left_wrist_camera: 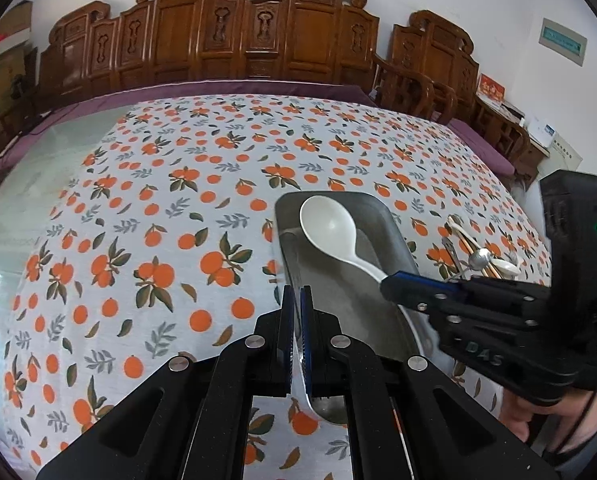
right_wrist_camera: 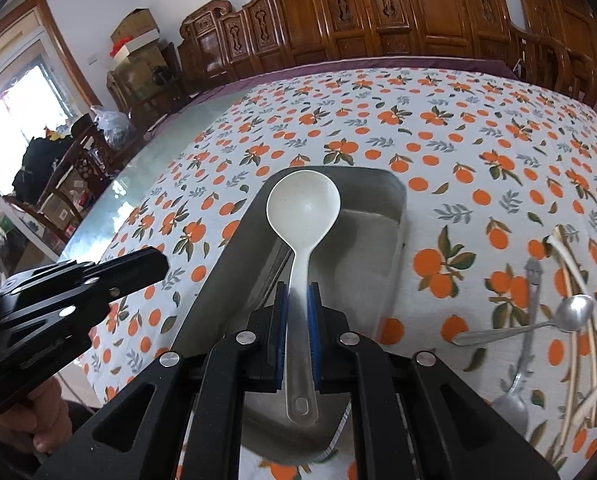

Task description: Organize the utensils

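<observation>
My right gripper point(right_wrist_camera: 297, 292) is shut on the handle of a white plastic spoon point(right_wrist_camera: 303, 200). The spoon's bowl hangs over a grey metal tray point(right_wrist_camera: 382, 174) on the orange-print tablecloth. In the left wrist view the same spoon point(left_wrist_camera: 326, 222) sticks out of the right gripper point(left_wrist_camera: 388, 282) above the tray point(left_wrist_camera: 396, 236). My left gripper point(left_wrist_camera: 296, 300) is shut with nothing in it, just left of the tray's near end; the left gripper point(right_wrist_camera: 160, 262) shows beside the tray in the right wrist view. A pile of metal spoons and chopsticks point(right_wrist_camera: 570, 320) lies right of the tray.
Carved wooden chairs point(left_wrist_camera: 226, 40) line the far edge of the table. Bare glass tabletop point(right_wrist_camera: 146, 184) shows to the left of the cloth. A person's hand point(right_wrist_camera: 26, 420) holds the left gripper. The utensil pile point(left_wrist_camera: 478, 258) lies close to the tray's right side.
</observation>
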